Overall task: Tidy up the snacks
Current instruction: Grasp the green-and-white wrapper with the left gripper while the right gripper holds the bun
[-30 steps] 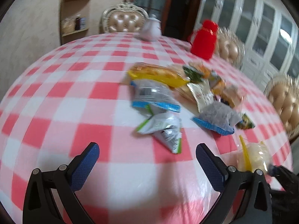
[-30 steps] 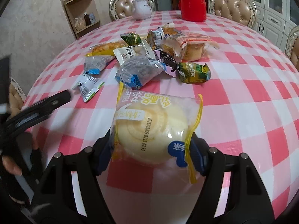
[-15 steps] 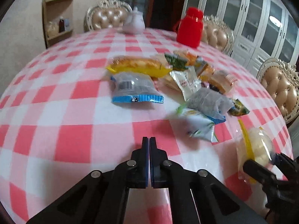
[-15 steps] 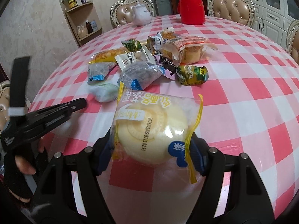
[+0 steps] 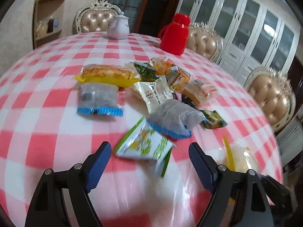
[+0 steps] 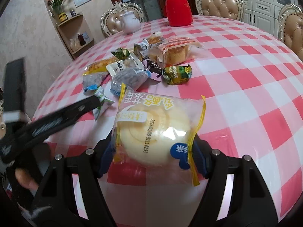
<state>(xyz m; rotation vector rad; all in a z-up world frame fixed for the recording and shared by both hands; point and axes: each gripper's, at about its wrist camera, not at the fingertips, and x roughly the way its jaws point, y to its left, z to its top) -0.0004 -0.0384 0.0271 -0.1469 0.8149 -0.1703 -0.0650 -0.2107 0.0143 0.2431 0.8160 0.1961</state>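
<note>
The left gripper (image 5: 149, 156) is opening its jaws around the small green-and-white packet (image 5: 144, 144), which sits between the pads at the near edge of the snack pile (image 6: 140, 64), not pinched yet. Best bet is to center it and close gently, since it's blurred and looks loose. The right gripper (image 6: 153, 151) is clamped on the bagged round bun (image 6: 155, 134), held near and right over the checkered tablecloth (image 6: 246, 87).

Snack pile (image 5: 151, 87) mid-table; green-white packet (image 5: 144, 145) blurred; bun packet (image 6: 153, 130) clamped.
</note>
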